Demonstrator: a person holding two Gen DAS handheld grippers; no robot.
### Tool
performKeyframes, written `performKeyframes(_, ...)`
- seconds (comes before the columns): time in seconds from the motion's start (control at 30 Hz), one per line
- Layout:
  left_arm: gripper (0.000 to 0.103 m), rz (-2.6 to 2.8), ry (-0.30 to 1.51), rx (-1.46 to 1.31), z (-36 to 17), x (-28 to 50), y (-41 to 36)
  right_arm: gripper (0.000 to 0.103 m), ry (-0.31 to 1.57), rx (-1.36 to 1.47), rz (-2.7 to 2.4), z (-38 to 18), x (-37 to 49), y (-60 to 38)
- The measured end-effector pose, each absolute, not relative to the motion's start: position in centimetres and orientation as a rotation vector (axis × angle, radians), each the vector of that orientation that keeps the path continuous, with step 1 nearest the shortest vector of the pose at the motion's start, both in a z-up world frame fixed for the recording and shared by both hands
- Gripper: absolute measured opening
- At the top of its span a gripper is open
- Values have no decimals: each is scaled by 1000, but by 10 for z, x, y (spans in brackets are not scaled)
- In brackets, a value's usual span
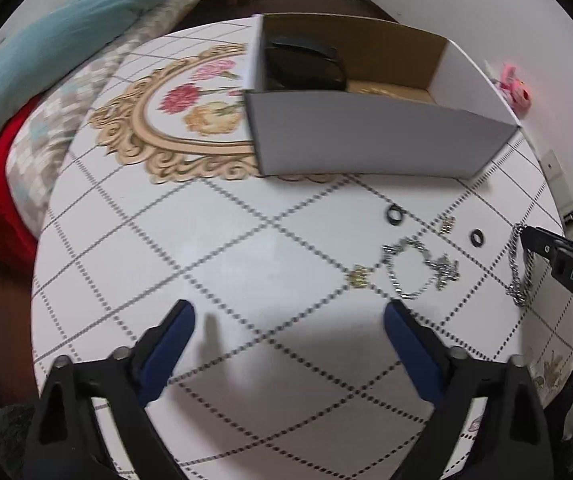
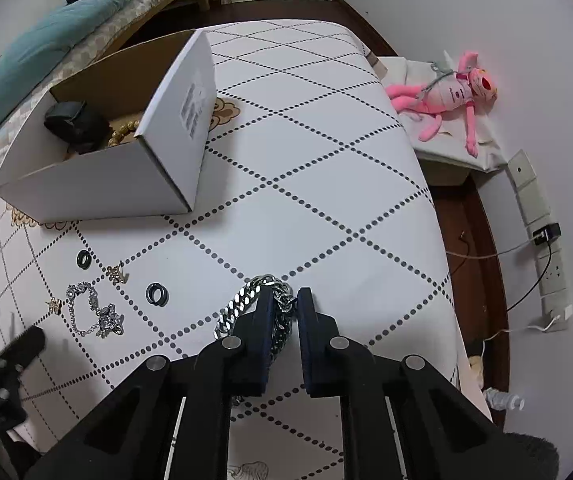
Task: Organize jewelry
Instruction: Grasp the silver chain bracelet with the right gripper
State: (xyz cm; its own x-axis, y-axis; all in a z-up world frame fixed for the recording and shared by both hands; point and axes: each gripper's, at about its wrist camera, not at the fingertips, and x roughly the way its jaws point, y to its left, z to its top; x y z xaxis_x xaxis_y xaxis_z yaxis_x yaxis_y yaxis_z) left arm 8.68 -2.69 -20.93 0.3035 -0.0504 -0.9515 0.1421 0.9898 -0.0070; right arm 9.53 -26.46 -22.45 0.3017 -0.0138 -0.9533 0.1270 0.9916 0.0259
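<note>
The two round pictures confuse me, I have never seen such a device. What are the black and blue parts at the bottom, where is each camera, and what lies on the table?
A person holds one hand tool in each hand; each has two jaws and a wide-angle camera looking along them.

In the left view, the left gripper is open and holds nothing. In the right view, the right gripper is closed on a thick silver chain.

On the patterned tablecloth lie two dark rings, a thin silver bracelet and two small gold pieces. An open cardboard box stands behind them, already with things inside.
</note>
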Motion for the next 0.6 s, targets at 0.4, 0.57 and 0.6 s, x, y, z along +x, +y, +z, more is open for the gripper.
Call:
performKeyframes(0.4, 53, -187, 1235, 122, -215, 91, -48, 12, 1270, 169, -107, -223, 85, -282)
performKeyframes(0.57, 29, -204, 1217, 135, -214, 93, -51, 12, 1275, 162, -102, -223, 85, -278)
performKeyframes(0.6, 22, -208, 1217, 137, -213, 94, -52, 12, 1274, 160, -99, -223, 85, -278)
